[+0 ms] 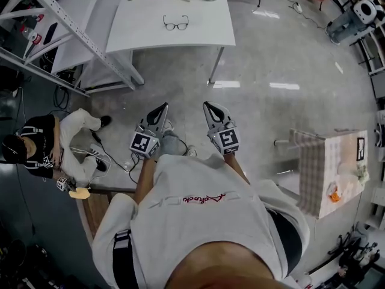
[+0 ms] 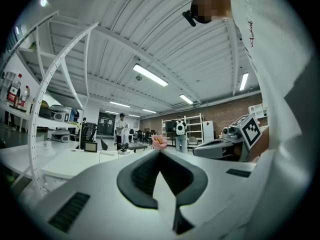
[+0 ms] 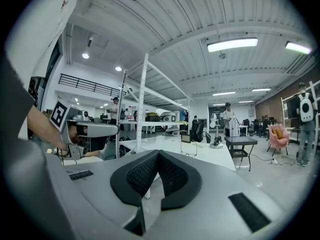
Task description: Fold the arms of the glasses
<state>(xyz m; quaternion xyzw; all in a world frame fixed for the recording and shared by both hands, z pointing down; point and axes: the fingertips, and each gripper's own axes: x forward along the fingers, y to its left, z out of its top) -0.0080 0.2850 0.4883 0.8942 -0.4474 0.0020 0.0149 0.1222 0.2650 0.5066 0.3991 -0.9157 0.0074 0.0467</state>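
Glasses (image 1: 175, 23) mid counter (image 1: 141, 38) | left claw (image 1: 163, 106) + right claw (image 1: 207, 105) both clenched, empty, well short of counter | risk imo: sloppy nudge slides them off counter edge

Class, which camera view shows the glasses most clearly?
The head view: the glasses lie in full outline on the white table, seen from above. The right gripper view shows only a tiny thin frame; in the left gripper view I cannot make them out.
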